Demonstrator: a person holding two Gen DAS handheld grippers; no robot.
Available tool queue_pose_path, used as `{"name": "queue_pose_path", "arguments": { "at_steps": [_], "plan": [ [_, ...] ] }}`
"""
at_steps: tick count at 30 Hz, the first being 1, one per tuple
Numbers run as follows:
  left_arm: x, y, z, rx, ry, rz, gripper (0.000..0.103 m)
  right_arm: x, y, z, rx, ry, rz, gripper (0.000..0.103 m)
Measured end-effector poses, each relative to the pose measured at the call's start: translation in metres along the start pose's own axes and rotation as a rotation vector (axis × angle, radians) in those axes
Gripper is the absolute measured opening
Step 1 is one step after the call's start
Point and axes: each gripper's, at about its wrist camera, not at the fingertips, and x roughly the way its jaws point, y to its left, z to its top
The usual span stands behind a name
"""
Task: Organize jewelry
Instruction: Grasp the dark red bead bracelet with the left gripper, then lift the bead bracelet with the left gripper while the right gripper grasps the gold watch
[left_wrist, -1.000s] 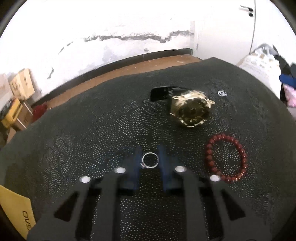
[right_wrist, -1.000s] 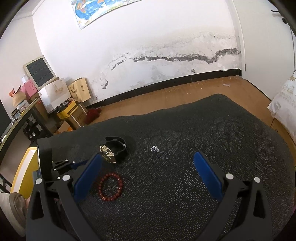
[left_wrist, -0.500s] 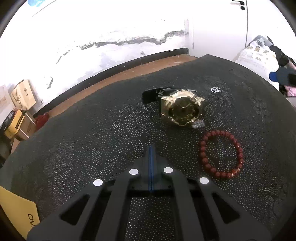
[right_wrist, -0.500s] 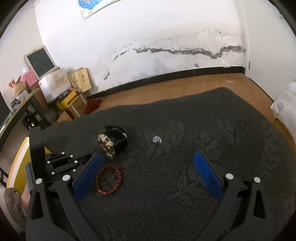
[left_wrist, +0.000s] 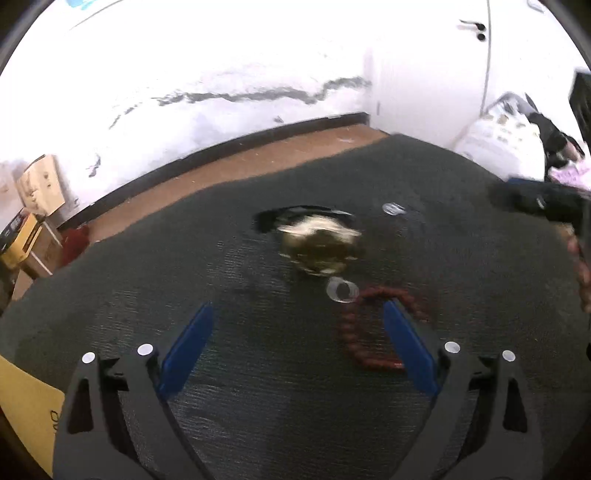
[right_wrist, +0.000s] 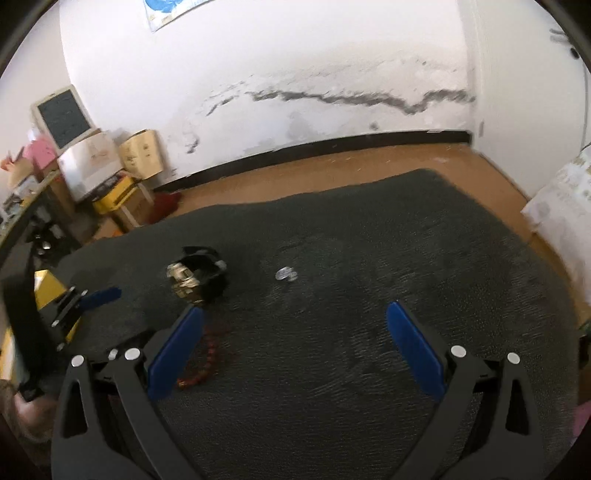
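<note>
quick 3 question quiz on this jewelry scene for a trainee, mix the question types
1. True or false: the left tool has something between its fingers.
2. The silver ring lies between the gold watch and which item? A) red bead bracelet B) yellow box C) small clear piece
3. What surface does the jewelry lie on?

Key: 1. False, its jaws are opening and nothing is between them. 2. A. 3. A dark patterned cloth.
</note>
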Motion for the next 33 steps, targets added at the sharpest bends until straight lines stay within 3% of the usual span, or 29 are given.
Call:
{"name": "queue_pose_path", "arguments": {
  "at_steps": [3,11,12,15,17,22,28,33],
  "plan": [
    [0.008,-0.017,-0.001,-0.035,0.051,-0.027,0.09,0.0,-0.008,0.001,0.048,0.002,0.025,0.096],
    [0.026,-0.063,-0.013,-0.091,0.14,0.069,0.094,-0.004,-0.019,0.003,0.105,0.001,0.053,0.096],
    [0.027,-0.066,-0.013,-0.1,0.129,0.088,0.095,-0.006,-0.021,0.003,0.108,-0.003,0.058,0.096],
    [0.03,-0.063,-0.013,-0.146,0.121,0.052,0.094,-0.013,-0.027,0.004,0.119,-0.015,0.062,0.096],
    [0.031,-0.063,-0.01,-0.132,0.11,0.05,0.088,-0.016,-0.032,0.005,0.134,-0.026,0.064,0.096],
    [0.028,-0.051,-0.007,-0.159,0.09,0.053,0.035,-0.022,-0.051,0.006,0.204,-0.039,0.08,0.096],
    [0.022,-0.04,-0.015,-0.17,0.083,0.034,0.007,-0.026,-0.059,0.007,0.231,-0.05,0.091,0.096],
    [0.017,-0.039,-0.021,-0.176,0.059,0.025,0.007,-0.024,-0.054,0.006,0.214,-0.046,0.091,0.096]
  ]
}}
